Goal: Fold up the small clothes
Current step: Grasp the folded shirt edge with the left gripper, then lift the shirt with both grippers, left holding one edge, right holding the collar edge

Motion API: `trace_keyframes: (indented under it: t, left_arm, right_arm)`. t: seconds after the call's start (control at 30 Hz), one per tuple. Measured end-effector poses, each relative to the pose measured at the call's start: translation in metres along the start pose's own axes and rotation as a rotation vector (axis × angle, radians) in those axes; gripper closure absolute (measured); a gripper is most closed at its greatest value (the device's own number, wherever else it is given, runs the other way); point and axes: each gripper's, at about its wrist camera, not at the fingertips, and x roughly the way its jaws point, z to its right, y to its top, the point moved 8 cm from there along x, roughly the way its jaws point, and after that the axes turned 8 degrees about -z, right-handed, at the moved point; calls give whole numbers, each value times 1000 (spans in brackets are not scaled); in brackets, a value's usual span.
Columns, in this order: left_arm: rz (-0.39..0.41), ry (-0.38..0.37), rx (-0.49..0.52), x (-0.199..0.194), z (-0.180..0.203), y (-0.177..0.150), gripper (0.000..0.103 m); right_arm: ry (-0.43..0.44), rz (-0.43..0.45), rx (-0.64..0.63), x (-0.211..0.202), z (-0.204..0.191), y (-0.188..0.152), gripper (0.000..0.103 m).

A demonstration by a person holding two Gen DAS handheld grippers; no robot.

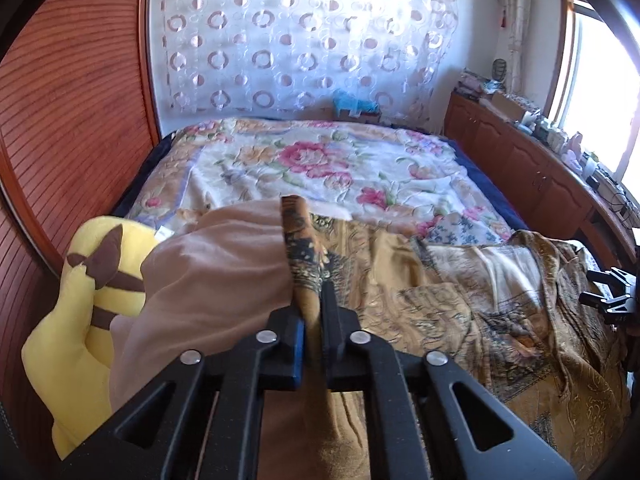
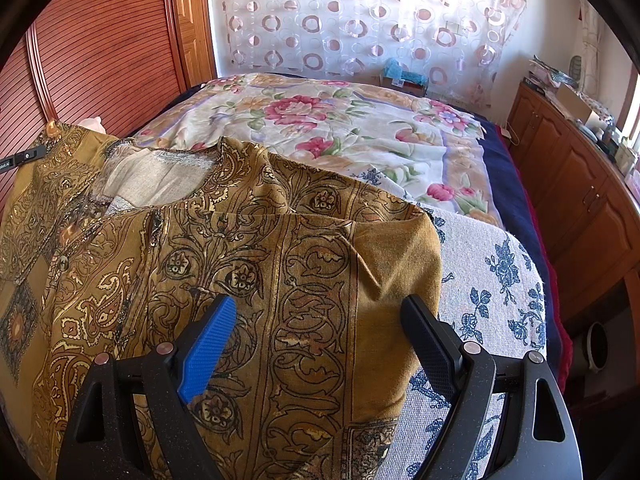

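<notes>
Spread across the near end of the bed (image 2: 516, 208): a patterned shirt (image 2: 248, 272), collar toward the far side, lying on a flower-printed cloth (image 2: 492, 280) that sticks out to its right. Beyond both, a floral blanket (image 1: 320, 164) covering the rest of the mattress up to the curtain (image 1: 304, 36) at the head. Pinched between the fingers of the left gripper (image 1: 314, 304), a raised fold of the shirt, standing on edge. Left of that fold, a plain garment (image 1: 208, 272) (partly under the shirt), then a plush toy (image 1: 80, 312) against the slatted wardrobe (image 1: 76, 92). Over the shirt's right side, the right gripper (image 2: 320, 320), fingers apart. Along the bed's right, a low cabinet (image 1: 520, 160) under the window (image 1: 600, 92).
</notes>
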Motion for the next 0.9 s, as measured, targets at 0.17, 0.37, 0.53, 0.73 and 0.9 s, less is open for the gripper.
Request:
trace_keyframes:
  t: [0.17,0.37,0.53,0.73,0.9]
  left_arm:
    - [34,-24,14,-13,10,2,97]
    - [30,-53,24,-14,15,-3,97]
    - [30,-86,33,-19,29,-7,98]
    - [52,-147,73,-44,55,-19,98]
    - [81,-164,101,-69,67,-28,98]
  right_arm:
    - [7,23,44,-8,11,-1,17]
    - [-11,35,120,-19,43,-2,20]
    - [37,-5,165,2,57,4,34]
    - [18,-18,80,7,46,17,84]
    - [20,16,79,-11,40,18,100]
